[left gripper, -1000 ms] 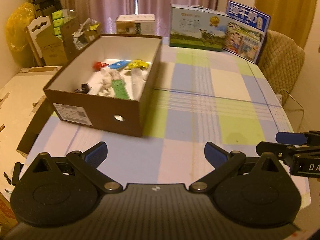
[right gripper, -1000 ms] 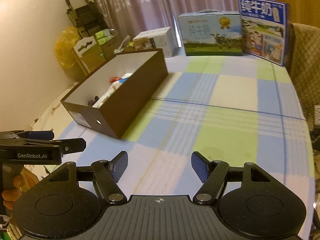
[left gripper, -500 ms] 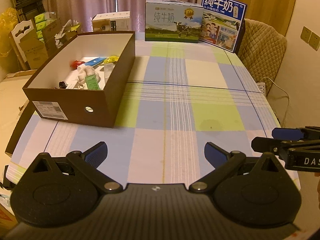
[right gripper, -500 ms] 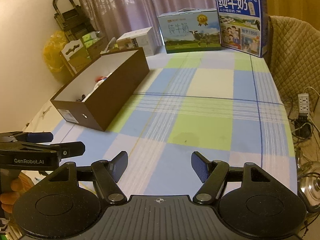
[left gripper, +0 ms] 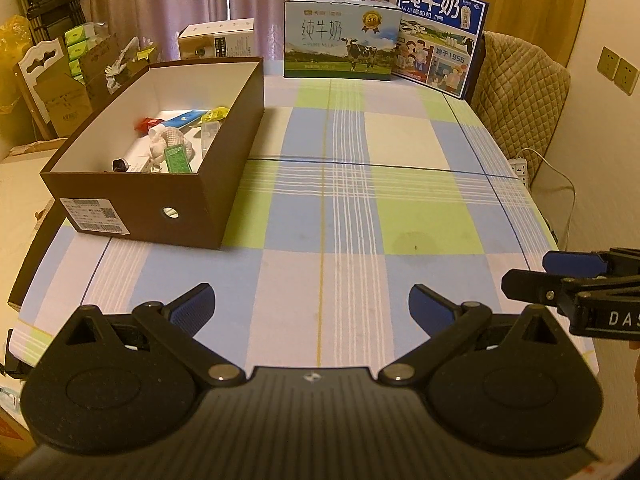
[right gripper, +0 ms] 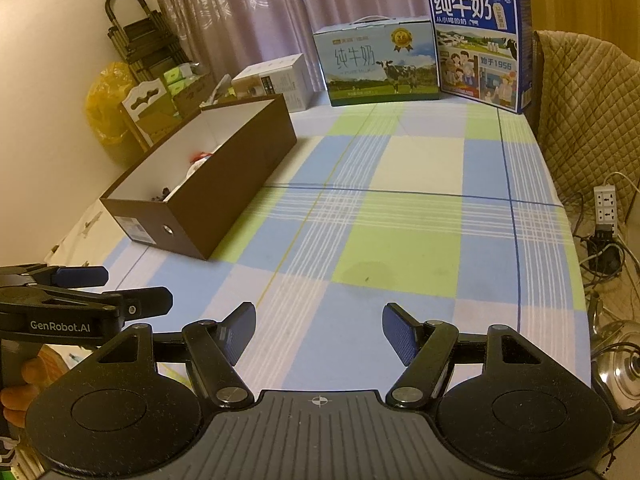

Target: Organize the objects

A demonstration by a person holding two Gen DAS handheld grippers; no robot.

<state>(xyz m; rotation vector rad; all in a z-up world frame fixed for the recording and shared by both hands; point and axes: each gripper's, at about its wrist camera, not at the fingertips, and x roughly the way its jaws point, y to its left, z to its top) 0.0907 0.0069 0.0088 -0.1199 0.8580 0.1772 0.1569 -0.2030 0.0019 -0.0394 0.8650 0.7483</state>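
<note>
Small mixed objects (left gripper: 172, 144) lie inside the open brown cardboard shoebox (left gripper: 200, 200) on the left of the blue-green checked tablecloth (left gripper: 400, 216); left gripper (left gripper: 310, 308) and right gripper (right gripper: 318, 334) hover over the near edge, jaws apart, both holding nothing.

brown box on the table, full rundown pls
The brown box is a lidless cardboard shoebox, white inside, sitting flat near the left edge of the checked tablecloth. Its near end has a printed label and a round hole. Small mixed items cover its floor: red, blue, yellow and green packets, white pieces. No gripper touches it.
</note>
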